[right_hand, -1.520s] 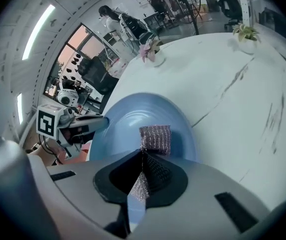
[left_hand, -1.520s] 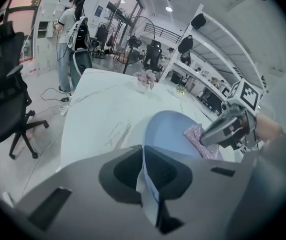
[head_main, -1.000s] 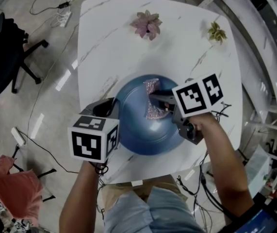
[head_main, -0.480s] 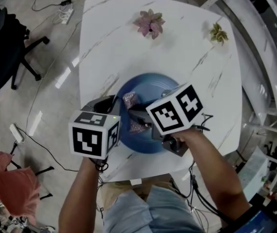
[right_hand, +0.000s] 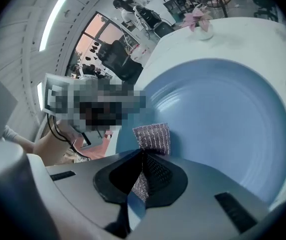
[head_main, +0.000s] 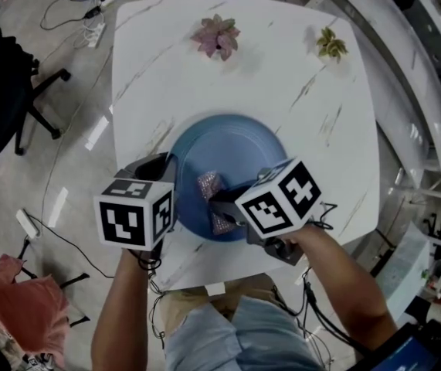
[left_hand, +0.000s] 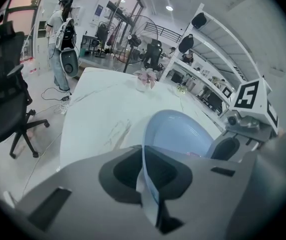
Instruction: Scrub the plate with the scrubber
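Observation:
A round blue plate [head_main: 232, 149] lies on the white marble table [head_main: 282, 68], near its front edge. My left gripper [head_main: 172, 178] is shut on the plate's left rim [left_hand: 148, 184], which shows thin and pale between the jaws. My right gripper [head_main: 216, 207] is shut on a sparkly pinkish scrubber [head_main: 208, 185], pressed on the plate's near-left part. In the right gripper view the scrubber [right_hand: 153, 139] sticks out past the jaws onto the blue plate [right_hand: 223, 114]. In the left gripper view the plate's bowl [left_hand: 180, 134] curves away to the right.
A pink succulent [head_main: 215, 35] and a small green plant [head_main: 330, 45] stand at the table's far side. A black office chair [head_main: 4, 91] and cables lie on the floor at left. Shelving [head_main: 429, 91] runs along the right. A person [left_hand: 62, 39] stands far off.
The right gripper has dragged the scrubber from the plate's right-centre across to its near-left part. The left gripper has kept its hold on the rim.

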A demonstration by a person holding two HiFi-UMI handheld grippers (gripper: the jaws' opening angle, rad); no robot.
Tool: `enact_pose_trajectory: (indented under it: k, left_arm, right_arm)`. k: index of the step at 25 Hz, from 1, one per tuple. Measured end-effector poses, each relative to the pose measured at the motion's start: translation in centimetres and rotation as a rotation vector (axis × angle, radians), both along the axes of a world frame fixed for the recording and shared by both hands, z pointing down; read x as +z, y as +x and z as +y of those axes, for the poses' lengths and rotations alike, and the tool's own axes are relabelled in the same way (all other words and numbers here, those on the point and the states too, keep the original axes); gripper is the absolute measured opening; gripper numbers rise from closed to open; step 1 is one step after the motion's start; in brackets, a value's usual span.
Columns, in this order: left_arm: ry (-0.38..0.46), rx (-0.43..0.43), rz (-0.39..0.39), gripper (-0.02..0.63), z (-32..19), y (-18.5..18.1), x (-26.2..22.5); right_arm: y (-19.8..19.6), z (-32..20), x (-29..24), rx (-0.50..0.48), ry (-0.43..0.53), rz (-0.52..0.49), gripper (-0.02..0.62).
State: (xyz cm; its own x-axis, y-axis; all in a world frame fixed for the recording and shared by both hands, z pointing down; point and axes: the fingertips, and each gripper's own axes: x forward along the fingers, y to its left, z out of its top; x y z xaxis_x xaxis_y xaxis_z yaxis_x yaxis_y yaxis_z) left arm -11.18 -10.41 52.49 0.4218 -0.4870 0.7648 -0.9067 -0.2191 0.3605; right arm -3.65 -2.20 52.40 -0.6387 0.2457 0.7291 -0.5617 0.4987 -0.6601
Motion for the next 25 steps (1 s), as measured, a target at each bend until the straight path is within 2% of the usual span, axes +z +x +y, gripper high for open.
enact_pose_trajectory:
  k: [7,12,18,25]
  left_arm:
    - [0.003,0.008,-0.008,0.017,0.1,0.1,0.0]
    - [0.005,0.015,-0.002,0.017,-0.1,0.2,0.0]
    - [0.006,0.019,-0.001,0.017,-0.1,0.3,0.1]
    - [-0.002,0.021,0.006,0.017,-0.1,0.3,0.2]
  right_arm:
    - [5.1,-1.4,0.2,0.056,0.025,0.077,0.028]
    - [6.6,-4.5,0.2,0.122,0.052,0.095,0.029]
    - [5.2,-8.1,0.2,0.161,0.077,0.075,0.029]
    - [0.9,-9.1,0.1,0.117,0.075,0.024,0.029]
